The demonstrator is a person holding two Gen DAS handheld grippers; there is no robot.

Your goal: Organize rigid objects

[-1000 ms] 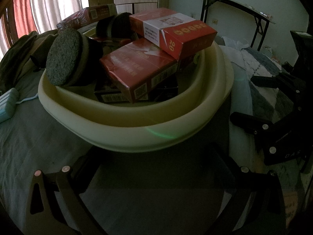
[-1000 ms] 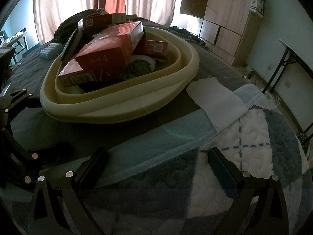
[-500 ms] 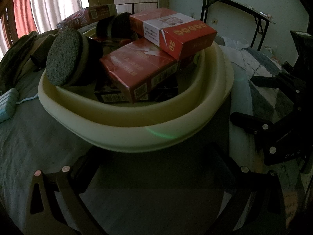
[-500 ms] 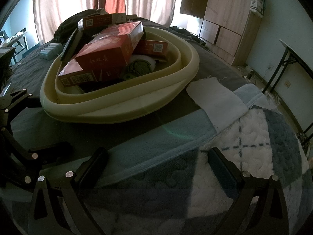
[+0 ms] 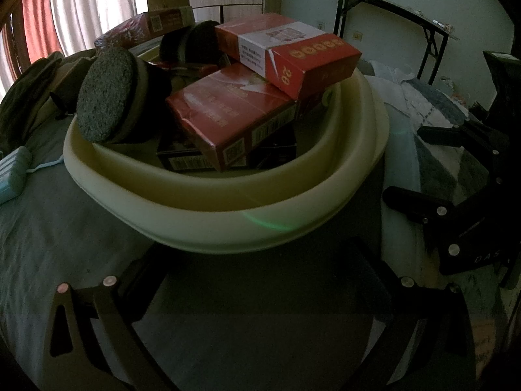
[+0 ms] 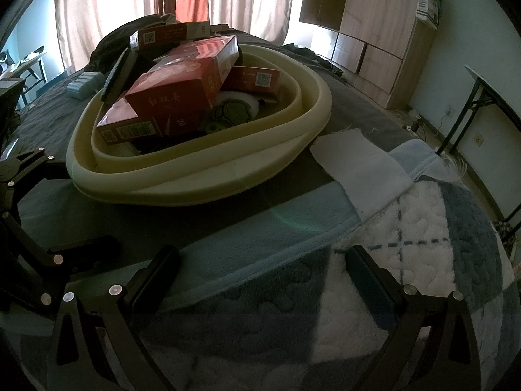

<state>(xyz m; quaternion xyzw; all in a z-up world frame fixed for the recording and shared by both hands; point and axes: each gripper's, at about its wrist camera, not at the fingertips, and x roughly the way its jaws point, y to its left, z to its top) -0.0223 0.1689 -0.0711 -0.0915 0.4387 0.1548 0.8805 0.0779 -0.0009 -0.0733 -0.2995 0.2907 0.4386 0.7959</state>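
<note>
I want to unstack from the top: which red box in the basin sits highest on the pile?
The red box with the white label and "20" on its end. It rests tilted on the other red box, which lies lower in the cream basin.

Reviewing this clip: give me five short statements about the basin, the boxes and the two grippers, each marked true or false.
1. The cream basin rests on the bed. True.
2. The left gripper is clamped on a red box. False: its fingers are spread, nothing is between them, and it is short of the basin.
3. A red box marked 20 lies on top of the pile. True.
4. The basin holds only red boxes. False: a round dark scouring pad leans at its rim, and black boxes lie underneath.
5. The right gripper is open over the patterned blanket. True.
</note>
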